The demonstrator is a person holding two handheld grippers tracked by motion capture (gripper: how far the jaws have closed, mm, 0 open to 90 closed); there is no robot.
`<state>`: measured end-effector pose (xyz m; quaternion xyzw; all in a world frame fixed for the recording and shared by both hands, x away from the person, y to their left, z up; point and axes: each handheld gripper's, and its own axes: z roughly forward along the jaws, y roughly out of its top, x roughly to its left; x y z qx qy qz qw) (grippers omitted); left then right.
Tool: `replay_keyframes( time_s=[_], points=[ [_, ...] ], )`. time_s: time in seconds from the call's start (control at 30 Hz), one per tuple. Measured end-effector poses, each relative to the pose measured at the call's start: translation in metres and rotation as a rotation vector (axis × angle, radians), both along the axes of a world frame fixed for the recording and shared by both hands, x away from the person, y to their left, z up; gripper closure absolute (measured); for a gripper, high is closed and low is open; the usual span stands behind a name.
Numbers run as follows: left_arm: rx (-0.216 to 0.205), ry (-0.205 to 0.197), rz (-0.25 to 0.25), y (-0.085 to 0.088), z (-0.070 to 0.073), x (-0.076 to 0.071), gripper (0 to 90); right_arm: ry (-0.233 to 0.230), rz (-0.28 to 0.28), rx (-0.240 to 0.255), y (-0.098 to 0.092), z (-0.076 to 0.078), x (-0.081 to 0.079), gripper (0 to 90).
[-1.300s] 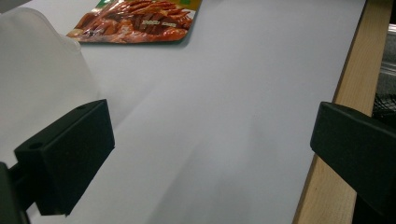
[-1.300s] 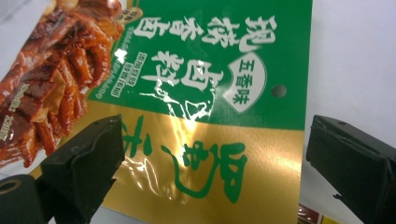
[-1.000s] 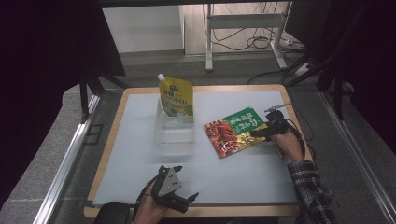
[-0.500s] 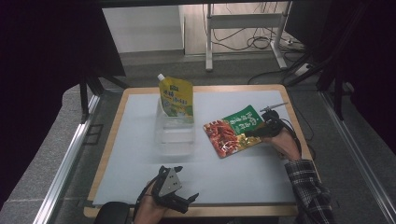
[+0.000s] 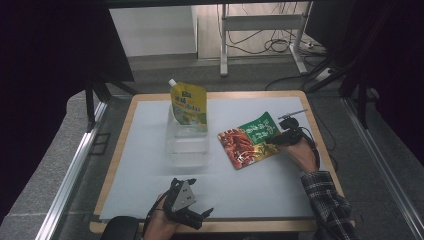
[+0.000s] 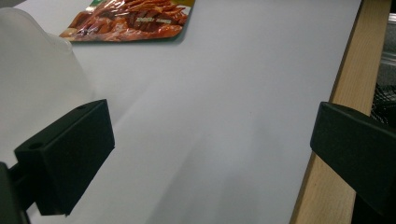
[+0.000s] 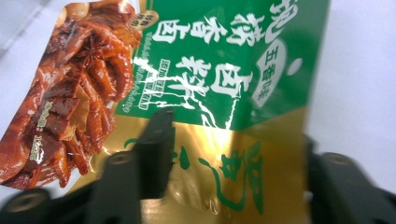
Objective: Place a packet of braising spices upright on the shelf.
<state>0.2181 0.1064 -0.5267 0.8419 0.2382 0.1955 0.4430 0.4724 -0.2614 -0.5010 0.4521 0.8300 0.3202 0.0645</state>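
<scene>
The left tongs (image 5: pixel 197 216) sit at about 6 o'clock on the counter (image 5: pixel 250 190), near its front edge, gripped from below by the left hand (image 5: pixel 157 227). Their jaws stand wide apart with nothing between them, pointing toward 3 o'clock. The right tongs (image 5: pixel 276 141) lie at about 3 o'clock, held by the right hand (image 5: pixel 302 152) with a plaid sleeve (image 5: pixel 327 202) behind it. Their jaws point toward 9 o'clock and have just been closing, with a flat packet edge between them.

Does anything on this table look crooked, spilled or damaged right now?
Nothing spilled or torn. The green and red foil snack pouch lies askew, and the right gripper has just been closing its jaws across the pouch's edge.
</scene>
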Motion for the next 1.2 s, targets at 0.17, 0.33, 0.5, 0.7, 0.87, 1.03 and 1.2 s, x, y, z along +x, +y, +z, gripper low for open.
replay_keyframes(
  time_s=[0.17, 0.33, 0.5, 0.7, 0.87, 1.03, 1.2],
  points=[
    [-0.01, -0.002, 0.002, 0.001, 0.0, 0.0, 0.0, -0.039, 0.006, -0.033, 0.001, 0.003, -0.003, 73.8],
    [-0.011, -0.003, 0.0, 0.001, 0.001, 0.0, 0.0, -0.054, -0.02, -0.038, -0.001, 0.005, -0.004, 87.8],
    [-0.006, -0.003, -0.001, 0.0, 0.0, 0.0, 0.0, -0.067, -0.016, -0.016, -0.003, 0.009, -0.004, 88.0],
    [-0.007, -0.004, 0.0, 0.0, 0.0, 0.0, 0.0, -0.096, -0.002, -0.005, -0.004, 0.014, -0.007, 88.2],
    [-0.006, -0.004, 0.0, 0.001, 0.0, 0.0, 0.0, -0.142, 0.01, -0.013, -0.001, 0.022, -0.011, 88.5],
    [-0.009, -0.006, 0.002, 0.001, 0.001, 0.0, 0.0, -0.181, 0.02, -0.003, 0.001, 0.029, -0.015, 88.5],
    [-0.009, -0.006, 0.002, 0.001, 0.001, 0.0, 0.0, -0.203, 0.021, 0.036, 0.002, 0.038, -0.018, 88.5]
  ],
)
